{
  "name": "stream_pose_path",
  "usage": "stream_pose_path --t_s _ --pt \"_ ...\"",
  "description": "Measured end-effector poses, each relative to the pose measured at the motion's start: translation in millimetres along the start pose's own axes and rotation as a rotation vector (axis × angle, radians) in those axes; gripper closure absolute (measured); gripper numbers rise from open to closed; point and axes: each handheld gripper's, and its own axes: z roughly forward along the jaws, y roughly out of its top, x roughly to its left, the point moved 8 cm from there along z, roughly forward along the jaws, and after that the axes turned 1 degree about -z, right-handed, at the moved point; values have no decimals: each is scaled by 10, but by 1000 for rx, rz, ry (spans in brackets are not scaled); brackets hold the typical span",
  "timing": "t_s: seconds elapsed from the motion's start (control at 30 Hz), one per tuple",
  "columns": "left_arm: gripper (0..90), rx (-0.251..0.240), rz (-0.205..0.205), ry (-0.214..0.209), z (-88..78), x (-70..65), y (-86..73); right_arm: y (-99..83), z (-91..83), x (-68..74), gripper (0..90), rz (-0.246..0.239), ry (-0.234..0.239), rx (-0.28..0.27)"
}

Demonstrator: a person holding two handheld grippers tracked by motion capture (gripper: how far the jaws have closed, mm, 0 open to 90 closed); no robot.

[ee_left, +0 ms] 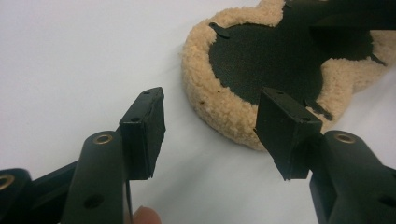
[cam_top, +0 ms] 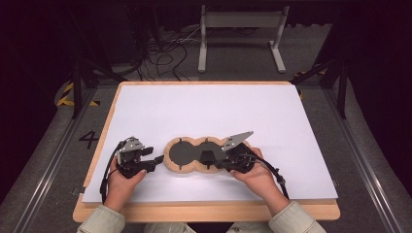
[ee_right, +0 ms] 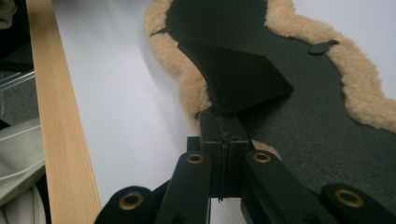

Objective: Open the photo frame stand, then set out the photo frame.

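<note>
— Where the white sheet [cam_top: 204,111] covers the wooden surface [cam_top: 209,211], what lies on it?

— A fleece-edged dark mat [cam_top: 187,154], shaped like joined lobes, with a tan woolly rim and a black flat middle. It sits near the front edge of the surface, between the two hands, and small black tabs [ee_right: 325,46] poke out over the fleece rim here and there.

— And the left tongs [cam_top: 156,158]?

— Held in the person's left hand [cam_top: 121,180], they rest low just beside the mat's left lobe, jaws spread wide with nothing between them. In the left gripper view the fleece border [ee_left: 224,116] lies just past the two black pads [ee_left: 144,126], apart from them; the right pad overlaps the rim in the picture, but I cannot tell whether it touches.

— The right tongs [cam_top: 210,159]?

— Gripped by the right hand [cam_top: 257,174], they reach in over the mat's right part. The right gripper view shows the jaws pressed together on a black flap [ee_right: 236,77], which rises from the mat's dark face near its front rim. The grey three-cornered plate [cam_top: 238,141] stands atop that gripper.

— Anything beyond the surface?

— A white metal frame [cam_top: 240,34] and loose cables [cam_top: 165,56] on the grey floor behind, and a "4" [cam_top: 89,139] marked on the floor to the left.
</note>
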Motion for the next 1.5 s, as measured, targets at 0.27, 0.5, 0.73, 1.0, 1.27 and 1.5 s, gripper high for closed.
stream_pose_path --t_s 0.27,0.5,0.73,1.0,1.27,1.5 --pt "430 0 2 -1 1 -1 0 33 -42 -42 900 24 -29 -49" --pt "429 -4 0 1 -8 4 2 15 -55 -36 900 11 -31 -28" --pt "425 -19 -15 -10 -22 11 18 2 -219 -61 863 -32 -79 -4" --pt "423 -36 -15 -32 -41 -45 62 34 -416 -85 746 -40 -117 -19" --pt "419 -37 -23 -28 -59 -63 70 45 -559 -135 638 -15 -147 -36" --pt "416 -26 -17 -22 -65 -66 65 1 -679 -261 576 42 -172 -50"
